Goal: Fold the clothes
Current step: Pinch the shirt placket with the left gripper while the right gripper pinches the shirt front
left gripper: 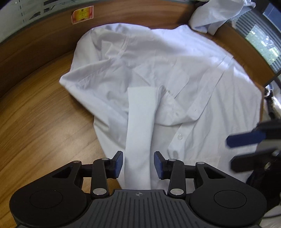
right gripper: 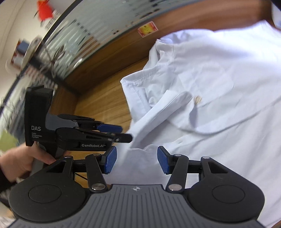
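A white button-up shirt (left gripper: 175,73) lies spread and creased on a wooden table (left gripper: 43,122). One sleeve (left gripper: 140,119) is folded over it as a flat strip that runs back between the fingers of my left gripper (left gripper: 138,164). That gripper is open, its blue pads on either side of the sleeve end. My right gripper (right gripper: 137,159) is open too, low over the near edge of the shirt (right gripper: 219,79), with cloth between its pads. It also shows at the right edge of the left wrist view as the right gripper (left gripper: 244,149). The shirt's collar (right gripper: 168,108) and chest pocket (right gripper: 207,82) lie just ahead.
A second white garment (left gripper: 219,15) is bunched at the table's far right. A raised wooden back panel carries a red and yellow sticker (left gripper: 82,14). A hand (right gripper: 19,163) holds the left gripper (right gripper: 114,133). Bare wood lies left of the shirt.
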`<state>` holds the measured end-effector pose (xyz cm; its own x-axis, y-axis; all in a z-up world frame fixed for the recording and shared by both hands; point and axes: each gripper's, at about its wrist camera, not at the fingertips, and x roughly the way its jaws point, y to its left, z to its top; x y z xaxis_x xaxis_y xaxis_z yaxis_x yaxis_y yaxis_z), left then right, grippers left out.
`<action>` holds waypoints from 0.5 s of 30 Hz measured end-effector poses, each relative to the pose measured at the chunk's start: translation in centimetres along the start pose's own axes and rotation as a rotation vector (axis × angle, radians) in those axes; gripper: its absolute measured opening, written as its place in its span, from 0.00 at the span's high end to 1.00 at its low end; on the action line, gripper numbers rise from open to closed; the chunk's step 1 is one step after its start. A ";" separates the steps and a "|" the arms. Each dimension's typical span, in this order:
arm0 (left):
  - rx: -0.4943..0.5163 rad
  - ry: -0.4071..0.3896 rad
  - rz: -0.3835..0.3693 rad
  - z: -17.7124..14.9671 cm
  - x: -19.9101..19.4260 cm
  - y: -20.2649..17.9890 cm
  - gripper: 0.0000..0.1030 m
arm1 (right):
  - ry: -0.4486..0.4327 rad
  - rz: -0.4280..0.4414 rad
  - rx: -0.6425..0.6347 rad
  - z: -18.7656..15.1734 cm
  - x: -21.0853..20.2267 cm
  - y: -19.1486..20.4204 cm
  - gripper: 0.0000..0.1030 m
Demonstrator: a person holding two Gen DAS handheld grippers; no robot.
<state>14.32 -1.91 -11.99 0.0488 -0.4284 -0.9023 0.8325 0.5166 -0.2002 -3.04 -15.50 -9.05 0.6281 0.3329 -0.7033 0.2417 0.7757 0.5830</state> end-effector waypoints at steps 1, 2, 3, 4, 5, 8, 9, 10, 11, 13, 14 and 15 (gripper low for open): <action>0.002 0.000 -0.013 0.4 0.0 0.0 0.60 | -0.006 0.008 0.038 -0.3 0.4 0.1 0.44; 0.008 0.000 -0.013 0.7 0.3 -0.1 0.61 | 0.001 0.005 0.059 -0.4 1.0 0.1 0.44; 0.006 0.006 -0.019 1.0 0.5 0.0 0.62 | 0.007 0.001 0.081 -0.5 1.5 0.2 0.44; 0.004 0.012 -0.024 1.3 0.7 0.0 0.62 | 0.014 -0.003 0.103 -0.6 2.1 0.3 0.44; 0.002 0.018 -0.029 1.5 0.9 0.1 0.62 | 0.021 -0.006 0.124 -0.7 2.7 0.3 0.45; -0.035 0.076 -0.011 2.0 2.4 0.3 0.62 | 0.049 -0.030 0.149 -1.4 4.2 0.5 0.54; -0.024 0.087 0.001 2.0 2.8 0.0 0.62 | 0.057 -0.027 0.163 -1.8 4.5 0.5 0.58; -0.014 0.097 0.013 2.0 3.2 -0.3 0.61 | 0.064 -0.025 0.177 -2.2 4.7 0.4 0.66; -0.003 0.107 0.025 2.0 3.6 -0.7 0.61 | 0.072 -0.022 0.191 -2.7 4.9 0.4 0.70; 0.030 0.107 0.061 1.6 4.0 -1.4 0.58 | 0.073 -0.021 0.211 -3.3 5.0 0.4 0.72; 0.047 0.106 0.080 1.4 4.2 -1.7 0.58 | 0.073 -0.019 0.221 -3.6 5.1 0.4 0.73; 0.064 0.106 0.098 1.2 4.4 -2.1 0.58 | 0.074 -0.017 0.232 -4.0 5.2 0.4 0.73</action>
<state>13.51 -5.81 -15.10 0.0759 -0.2957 -0.9523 0.8605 0.5020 -0.0873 -2.62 -11.37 -14.11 0.5687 0.3659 -0.7367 0.4202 0.6406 0.6426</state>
